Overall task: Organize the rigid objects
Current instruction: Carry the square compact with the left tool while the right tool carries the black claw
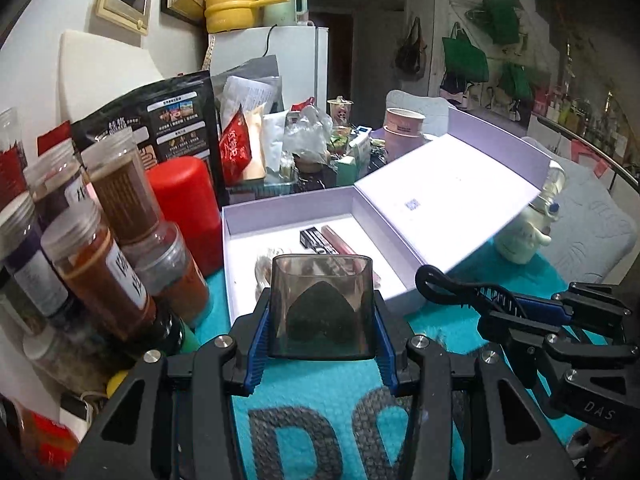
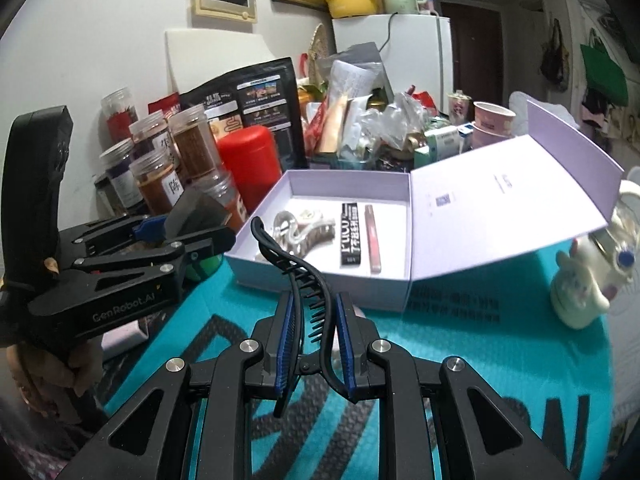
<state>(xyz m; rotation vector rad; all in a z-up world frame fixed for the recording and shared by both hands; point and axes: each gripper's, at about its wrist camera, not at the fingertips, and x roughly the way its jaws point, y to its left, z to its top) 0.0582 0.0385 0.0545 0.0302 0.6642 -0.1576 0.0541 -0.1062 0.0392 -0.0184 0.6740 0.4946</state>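
Note:
My left gripper [image 1: 322,320] is shut on a smoky clear plastic case [image 1: 322,306] with a dark heart-shaped sponge inside, held above the teal mat. My right gripper [image 2: 314,332] is shut on a black hair clip [image 2: 298,268] with comb teeth, which sticks up toward the box. An open lilac box [image 1: 288,208] stands just beyond both grippers, its lid [image 2: 512,204] folded back to the right. Inside lie a clear hair claw [image 2: 300,226], a black tube [image 2: 350,236] and a pink tube [image 2: 372,236]. In the right wrist view the left gripper [image 2: 200,236] hovers left of the box.
Spice jars [image 1: 100,248] and a red canister [image 1: 188,208] crowd the left. Bags, packets and cups [image 1: 404,128] pile up behind the box. A white rabbit figurine [image 2: 580,292] stands right of the lid. The teal mat [image 1: 320,392] covers the table.

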